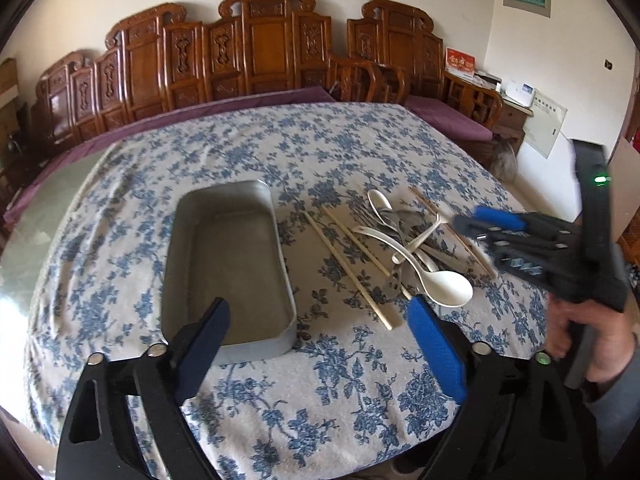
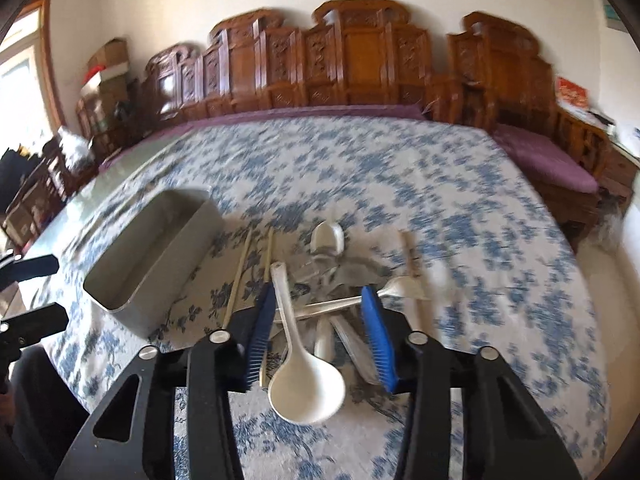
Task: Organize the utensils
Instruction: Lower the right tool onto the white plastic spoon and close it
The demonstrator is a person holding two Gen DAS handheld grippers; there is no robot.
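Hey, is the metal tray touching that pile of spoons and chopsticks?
Apart. The left wrist view shows a strip of tablecloth between the metal tray and the nearest chopstick of the pile.

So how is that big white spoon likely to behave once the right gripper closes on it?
The white spoon looks glossy and smooth, so it may slip between the fingers. Its handle lies across other utensils, so lifting could drag or tip those. It looks stiff and possibly ceramic, so it could chip if dropped.

left gripper (image 1: 316, 344): jaws spread wide, level | right gripper (image 2: 316, 332): jaws apart, tilted downward, held by hand (image 1: 592, 332)
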